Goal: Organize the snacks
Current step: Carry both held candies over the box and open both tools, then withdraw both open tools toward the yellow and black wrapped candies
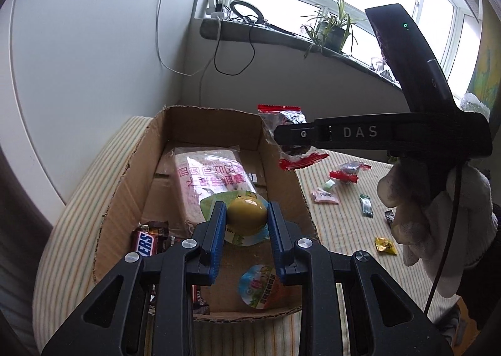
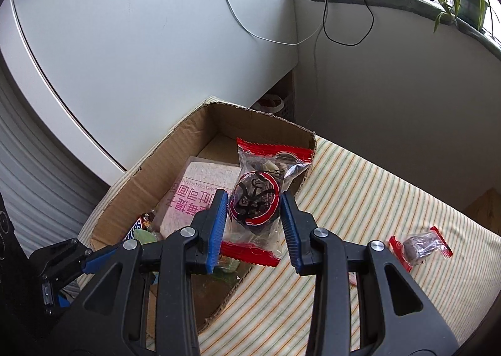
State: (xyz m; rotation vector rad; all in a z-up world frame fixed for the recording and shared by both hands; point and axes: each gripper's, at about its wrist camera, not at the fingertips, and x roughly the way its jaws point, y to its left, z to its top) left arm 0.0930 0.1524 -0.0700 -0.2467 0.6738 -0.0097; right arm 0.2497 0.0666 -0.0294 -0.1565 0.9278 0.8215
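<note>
- The yellow jelly cup sits clamped between the blue pads of the left gripper, held above the inside of the cardboard box.
- The red-ended clear packet, with a dark round snack inside, is pinched between the pads of the right gripper, over the right wall of the box.
- From the left wrist view, the right gripper reaches in from the right with that same packet at the box edge; a white-gloved hand grips its handle.
- Inside the box lie a pink-lettered bread bag, a second jelly cup with its printed lid up, and a chocolate bar at the left wall.
- The box stands on a striped cloth.
- Small wrapped sweets lie scattered on the cloth to the right of the box, well apart from it.
- A windowsill with a potted plant runs behind.
</note>
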